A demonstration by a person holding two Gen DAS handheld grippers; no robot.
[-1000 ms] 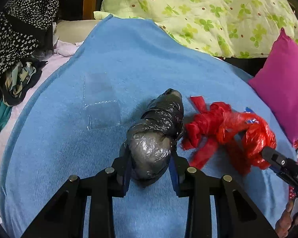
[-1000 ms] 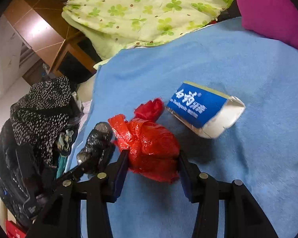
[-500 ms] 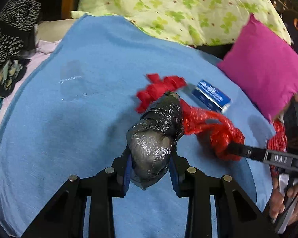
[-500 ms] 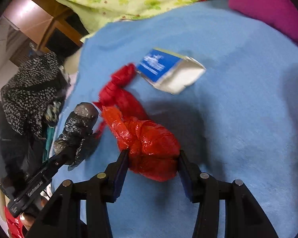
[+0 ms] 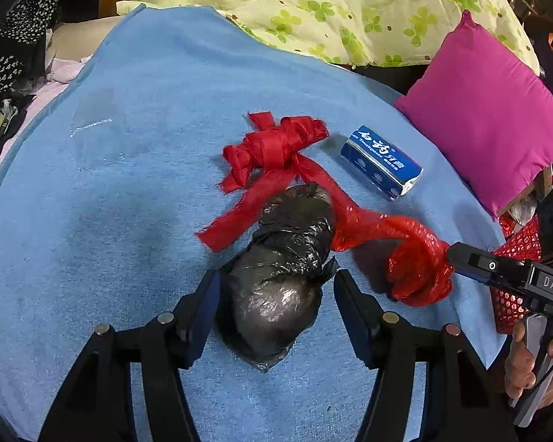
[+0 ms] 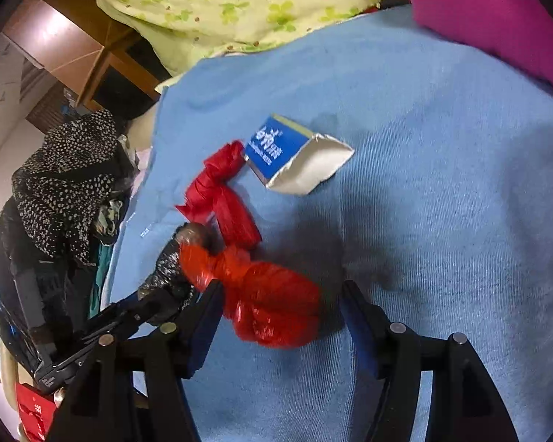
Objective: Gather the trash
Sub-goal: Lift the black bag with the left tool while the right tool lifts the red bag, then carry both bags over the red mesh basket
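Observation:
A crumpled black plastic bag (image 5: 280, 276) lies between the fingers of my left gripper (image 5: 276, 305), whose jaws stand apart with gaps on both sides. A red plastic bag (image 6: 272, 305) sits between the fingers of my right gripper (image 6: 280, 316), which are also spread with a gap on the right. The red bag's long tail (image 5: 276, 147) stretches across the blue towel (image 5: 129, 184). A blue toothpaste box (image 5: 381, 162) lies beyond it; it also shows in the right wrist view (image 6: 291, 151). The black bag shows in the right view (image 6: 173, 258).
A magenta cushion (image 5: 490, 110) lies at the right, a green clover quilt (image 5: 313, 3) at the back. A clear plastic sheet (image 5: 96, 121) lies on the towel's left. Dark spotted clothes (image 6: 62, 176) pile up at the left edge. A red mesh basket (image 5: 516, 258) sits by the right gripper.
Both grippers have opened: the black bag and the red bag, gripped before, now sit loose between spread fingers. Both grippers have carried their bags to the right.

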